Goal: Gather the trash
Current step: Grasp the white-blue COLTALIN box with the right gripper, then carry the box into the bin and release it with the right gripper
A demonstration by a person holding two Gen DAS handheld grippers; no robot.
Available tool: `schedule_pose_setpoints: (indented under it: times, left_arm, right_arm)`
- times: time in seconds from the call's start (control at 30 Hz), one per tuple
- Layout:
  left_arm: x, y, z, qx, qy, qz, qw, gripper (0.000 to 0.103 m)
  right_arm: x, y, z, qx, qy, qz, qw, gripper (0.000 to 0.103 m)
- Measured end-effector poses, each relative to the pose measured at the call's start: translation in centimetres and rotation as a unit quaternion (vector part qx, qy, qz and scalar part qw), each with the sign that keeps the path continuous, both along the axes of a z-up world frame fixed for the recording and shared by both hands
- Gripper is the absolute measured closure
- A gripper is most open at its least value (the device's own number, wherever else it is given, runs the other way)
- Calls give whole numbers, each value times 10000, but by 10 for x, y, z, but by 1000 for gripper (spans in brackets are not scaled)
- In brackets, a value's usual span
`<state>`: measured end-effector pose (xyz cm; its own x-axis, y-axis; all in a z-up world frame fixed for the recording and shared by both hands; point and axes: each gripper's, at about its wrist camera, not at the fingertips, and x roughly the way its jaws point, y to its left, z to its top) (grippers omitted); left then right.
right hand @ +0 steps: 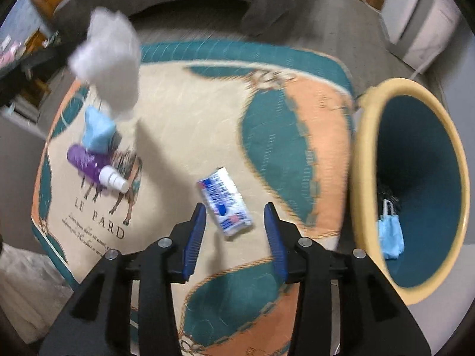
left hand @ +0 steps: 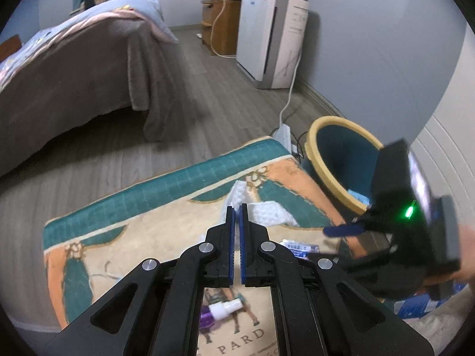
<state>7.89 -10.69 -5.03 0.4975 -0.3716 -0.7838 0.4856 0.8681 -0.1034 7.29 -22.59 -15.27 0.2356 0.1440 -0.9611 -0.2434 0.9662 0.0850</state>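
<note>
Tissue packet point(right hand: 224, 204) lies on rug point(right hand: 184, 124) between right gripper's point(right hand: 234, 216) parted jaws

The left wrist camera sits behind its gripper's two black fingers and looks obliquely down and across the room: the patterned teal, orange and cream rug point(left hand: 142, 207) lies near, the grey-covered bed point(left hand: 74, 83) and white appliance point(left hand: 267, 38) farther off. The right wrist camera looks steeply down at the same rug from close above. Both views share the rug, the teal bin with a yellow rim point(left hand: 335, 160) point(right hand: 415, 184), the blue-and-white packet point(right hand: 224, 201) and the purple spray bottle point(right hand: 95, 169).
</note>
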Motion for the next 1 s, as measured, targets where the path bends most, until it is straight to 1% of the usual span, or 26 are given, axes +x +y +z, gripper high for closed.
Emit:
schedule_pose_setpoints:
  times: [0.1,0.17,0.3,0.37,0.4,0.43,0.5,0.6,0.67,0.73,0.8,0.87,0.93,1.0]
  left_arm:
    - [3,10,0,-80,42,72,9999,99]
    - [5,16,0,-126,74,113,9998,99]
    - [5,22,0,-164,93,159,9997,99]
    - [6,23,0,-169,102,169,9997,99]
    - [6,23,0,-162,96,164,9997,99]
    - [6,23,0,-160,86,156,9997,99]
    - [5,21,1,-156,65,122,9998,99]
    - [1,15,3,-170,33,56,9998,99]
    - [-2,9,6,-218,2,6,9998,99]
    - [-7,-3,12,-286,-54,-109,9995,99]
    - [-14,-23,20,-278,-183,-354,9988,99]
    - [-19,-41,24,-286,-259,-558,9977,99]
    - [-22,-64,26,-317,-257,-770,9962,99]
    - [-21,-84,24,-371,-187,-912,9950,99]
  right_arm:
    - [1,13,-13,-309,83,152,9994,59]
    - [3,17,-21,-453,128,145,9988,59]
    - [6,24,-28,-637,25,165,9978,59]
    - [4,29,-29,-728,-33,250,9970,64]
    - [4,29,-28,-766,-50,270,9967,75]
    - [3,28,-26,-770,-51,239,9967,76]
    - [5,23,-20,-470,13,57,9989,76]
    - [5,16,-5,-260,-92,-96,9996,76]
    - [5,3,18,-129,-322,-340,9988,76]
    - [7,-15,42,-110,-592,-653,9960,76]
    - [7,-42,70,-101,-919,-1063,9900,76]
    - [9,-70,86,-29,-1120,-1440,9832,76]
    - [5,-104,93,-32,-1272,-1889,9737,76]
    - [1,-139,90,11,-1260,-2300,9650,76]
